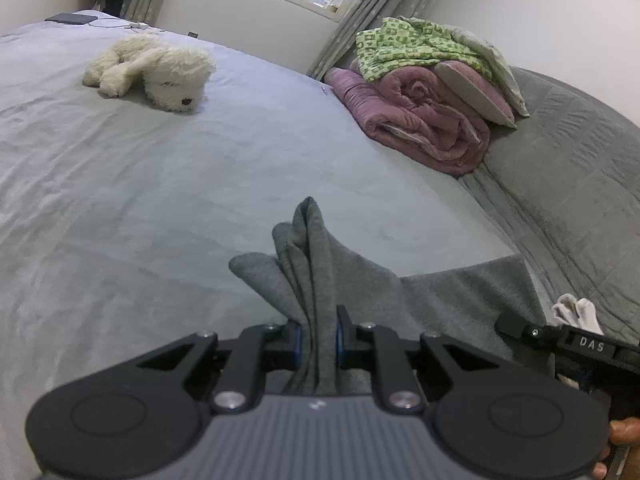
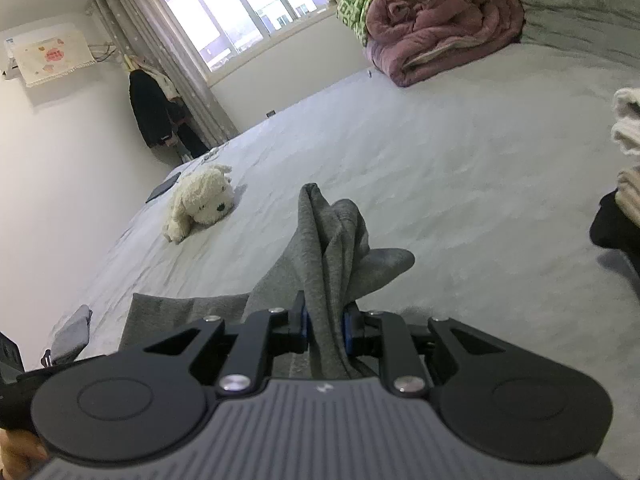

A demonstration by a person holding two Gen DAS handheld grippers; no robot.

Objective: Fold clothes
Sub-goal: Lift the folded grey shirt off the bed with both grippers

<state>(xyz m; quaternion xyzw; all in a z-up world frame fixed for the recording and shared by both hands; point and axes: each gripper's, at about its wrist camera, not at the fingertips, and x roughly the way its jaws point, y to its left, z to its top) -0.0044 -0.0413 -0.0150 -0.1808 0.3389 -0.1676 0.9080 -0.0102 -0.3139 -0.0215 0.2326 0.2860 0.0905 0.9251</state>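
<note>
Both claws are clamping the same grey garment (image 1: pixel 316 280): your left gripper (image 1: pixel 318 334) is pinching a bunched fold of it between its blue-padded jaws, and your right gripper (image 2: pixel 325 326) is doing likewise with another bunch. You are working with two grippers and one garment. Elsewhere you are looking at one white plush dog (image 1: pixel 156 70), one rolled mauve quilt (image 1: pixel 424 120) with one green patterned cloth (image 1: pixel 404 46) lying on top of it, and one window (image 2: pixel 236 12).

The garment is showing as plain heather-grey knit, gathered into upright pleats above each set of jaws, its remainder lying flat on the pale bed sheet (image 1: pixel 140 184). It is sitting nearer to you than the plush dog, and well apart from it.
</note>
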